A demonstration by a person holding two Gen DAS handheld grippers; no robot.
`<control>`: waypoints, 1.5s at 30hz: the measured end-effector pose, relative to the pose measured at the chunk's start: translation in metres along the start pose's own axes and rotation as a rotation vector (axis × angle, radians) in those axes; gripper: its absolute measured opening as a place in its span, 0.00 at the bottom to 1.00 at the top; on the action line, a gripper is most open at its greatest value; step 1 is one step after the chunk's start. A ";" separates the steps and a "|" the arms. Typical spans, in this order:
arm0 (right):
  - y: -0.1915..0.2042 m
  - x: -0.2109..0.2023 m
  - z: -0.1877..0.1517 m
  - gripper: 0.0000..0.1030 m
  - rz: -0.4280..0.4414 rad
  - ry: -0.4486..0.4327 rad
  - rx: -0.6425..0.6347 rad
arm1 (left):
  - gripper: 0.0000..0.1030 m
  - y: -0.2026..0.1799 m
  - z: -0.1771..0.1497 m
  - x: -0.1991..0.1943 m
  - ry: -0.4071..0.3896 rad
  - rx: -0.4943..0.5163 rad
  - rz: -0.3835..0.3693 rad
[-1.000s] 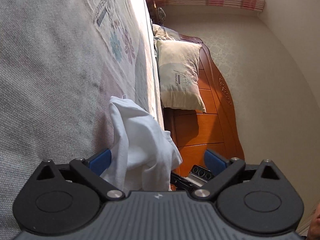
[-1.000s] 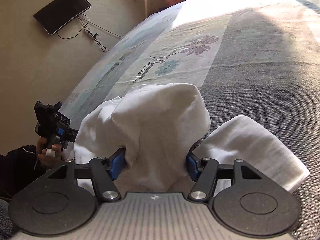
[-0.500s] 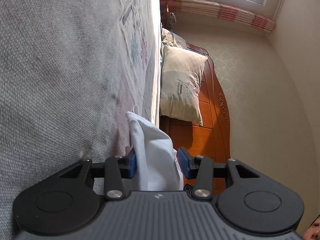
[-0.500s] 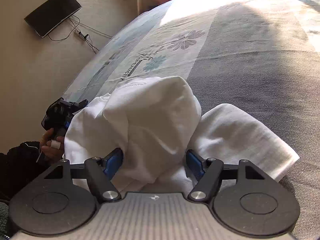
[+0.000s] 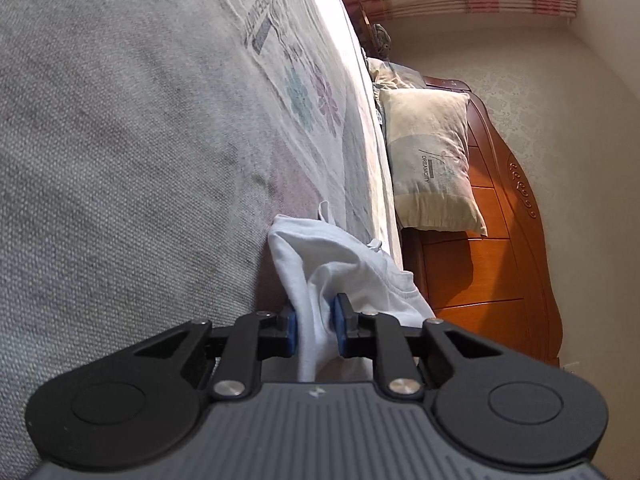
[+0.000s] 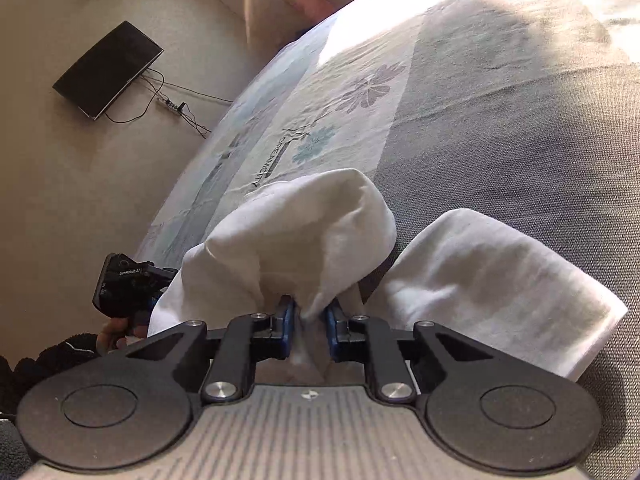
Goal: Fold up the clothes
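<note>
Low in the frame, the left claw (image 5: pixel 314 330) pinches a bunched fold of the white garment (image 5: pixel 344 268) against the bed (image 5: pixel 120 140). In the right wrist view, the right claw (image 6: pixel 310 330) pinches another gathered fold of the garment at centre.

Left gripper (image 5: pixel 314 330), black with blue-padded fingers (image 5: pixel 291 332), jaws drawn close and clamped on a fold of white cloth (image 5: pixel 320 264). Right gripper (image 6: pixel 310 330), same build, likewise pinched on white cloth. To its left, a hand (image 6: pixel 118 326) in a dark sleeve grips the left gripper's handle.
</note>
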State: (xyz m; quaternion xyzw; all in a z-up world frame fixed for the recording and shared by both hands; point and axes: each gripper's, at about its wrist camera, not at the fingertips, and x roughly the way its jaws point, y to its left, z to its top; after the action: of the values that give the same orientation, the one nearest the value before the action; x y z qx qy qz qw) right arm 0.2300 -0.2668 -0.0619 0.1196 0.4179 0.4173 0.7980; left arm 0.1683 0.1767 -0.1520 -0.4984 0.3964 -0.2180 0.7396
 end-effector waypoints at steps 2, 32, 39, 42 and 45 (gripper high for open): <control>0.007 -0.004 0.005 0.11 -0.030 -0.013 -0.036 | 0.14 -0.020 0.003 -0.005 -0.010 0.098 0.056; -0.007 0.037 0.147 0.10 -0.557 -0.035 -0.395 | 0.05 -0.146 0.171 0.098 -0.031 0.737 0.487; -0.039 0.081 0.170 0.11 -0.578 0.015 -0.339 | 0.07 -0.134 0.194 0.132 0.025 0.700 0.519; -0.048 0.084 0.154 0.16 -0.554 0.031 -0.268 | 0.17 -0.125 0.169 0.139 0.111 0.737 0.565; -0.039 0.064 0.134 0.27 -0.545 0.006 -0.234 | 0.37 -0.126 0.135 0.132 0.173 0.770 0.601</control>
State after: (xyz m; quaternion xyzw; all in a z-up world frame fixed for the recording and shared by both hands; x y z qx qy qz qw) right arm 0.3747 -0.2214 -0.0357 -0.0910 0.3859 0.2336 0.8878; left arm 0.3642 0.1067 -0.0603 -0.0329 0.4733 -0.1662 0.8644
